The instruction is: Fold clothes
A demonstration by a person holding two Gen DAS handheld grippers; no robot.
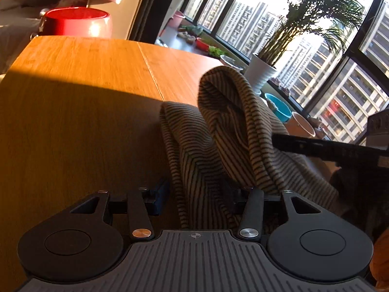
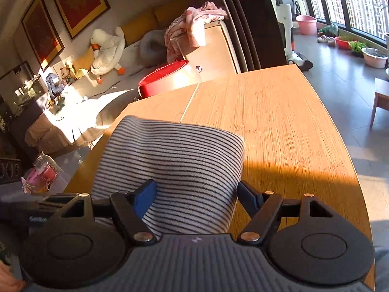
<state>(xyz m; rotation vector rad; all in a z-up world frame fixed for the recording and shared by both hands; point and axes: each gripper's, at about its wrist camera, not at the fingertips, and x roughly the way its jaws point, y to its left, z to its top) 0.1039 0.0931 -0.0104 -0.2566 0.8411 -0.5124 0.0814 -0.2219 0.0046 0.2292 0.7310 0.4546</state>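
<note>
A grey garment with thin dark stripes (image 1: 226, 131) is bunched over the near edge of a wooden table (image 1: 85, 92). In the left wrist view it rises in a tall fold and drapes between the fingers of my left gripper (image 1: 197, 194), whose jaws stand apart around it. The right gripper's black finger (image 1: 316, 146) reaches in from the right against the cloth. In the right wrist view the same garment (image 2: 175, 160) lies as a folded bundle between the blue pads (image 2: 145, 197) of my right gripper (image 2: 194, 194); the jaws are wide and the cloth lies loosely between them.
A red tub (image 1: 77, 24) stands beyond the table's far edge, also in the right wrist view (image 2: 163, 77). A white potted palm (image 1: 262, 70), a blue basin (image 1: 279, 107) and other pots stand by the window. A sofa with a goose plush (image 2: 107, 48) is at the left.
</note>
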